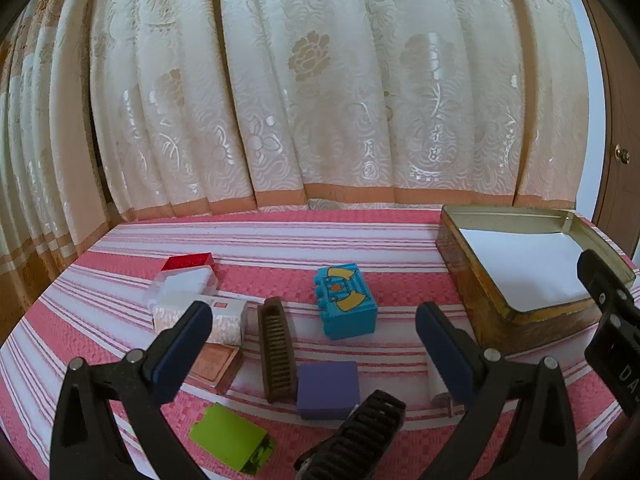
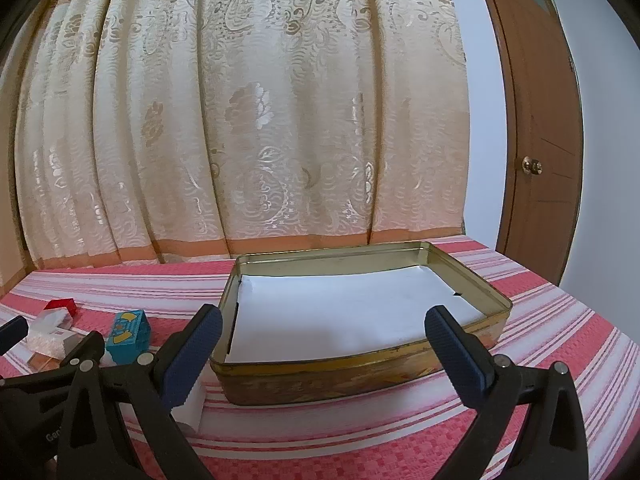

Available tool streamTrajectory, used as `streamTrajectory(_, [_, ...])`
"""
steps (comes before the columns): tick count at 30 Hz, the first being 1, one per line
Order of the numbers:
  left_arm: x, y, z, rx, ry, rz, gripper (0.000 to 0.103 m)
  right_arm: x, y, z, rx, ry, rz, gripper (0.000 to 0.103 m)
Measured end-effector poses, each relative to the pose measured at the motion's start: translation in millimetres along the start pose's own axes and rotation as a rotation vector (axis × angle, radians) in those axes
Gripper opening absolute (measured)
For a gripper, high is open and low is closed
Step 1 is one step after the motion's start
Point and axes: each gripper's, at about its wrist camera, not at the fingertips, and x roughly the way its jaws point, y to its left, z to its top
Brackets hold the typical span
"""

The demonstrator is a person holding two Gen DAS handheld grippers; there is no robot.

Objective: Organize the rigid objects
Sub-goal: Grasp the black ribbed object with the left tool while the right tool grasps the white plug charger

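Pink-striped cloth [image 1: 360,240] covers the table; cream floral curtain [image 1: 320,80] at 12 o'clock, brown door [image 2: 536,120] at 2. Left gripper [image 1: 314,338] and right gripper [image 2: 322,340] both spread, holding nothing. Tin tray [image 2: 360,376] white-lined.

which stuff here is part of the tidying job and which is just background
Part of the job:
blue printed block
purple block
green block
brown comb
black comb
red-lidded box
white patterned box
pink compact
metal tin, holding only white paper

Just there:
curtain
door
striped cloth
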Motion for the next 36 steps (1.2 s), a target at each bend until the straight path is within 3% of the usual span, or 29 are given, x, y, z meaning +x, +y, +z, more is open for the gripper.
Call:
streamTrajectory(10, [-11,18,-13,-0.031,0.069,0.028,0.103,16,-3,-5,0.026,0.132,0.082,0.102])
streamTrajectory(16, [-23,57,-32,-0.055,0.145,0.079,0.103,30,2,-14,0.045,0.265,0.211,0.101])
streamTrajectory(21, [-27,91,-46,-0.081,0.211,0.102,0.103,34,18,-21,0.011,0.354,0.319,0.083])
streamTrajectory(23, [-26,102,-50,-0.098,0.240,0.105,0.103,37,26,-25,-0.012,0.394,0.357,0.082])
streamTrajectory(27, [-28,107,-54,-0.133,0.262,0.051,0.102,44,36,-30,-0.028,0.461,0.417,0.073])
streamTrajectory(32, [-34,83,-51,-0.065,0.245,-0.026,0.102,52,56,-37,-0.089,0.538,0.469,0.067])
streamTrajectory(36, [-36,59,-46,-0.001,0.251,-0.113,0.092,57,67,-40,-0.115,0.565,0.457,0.067])
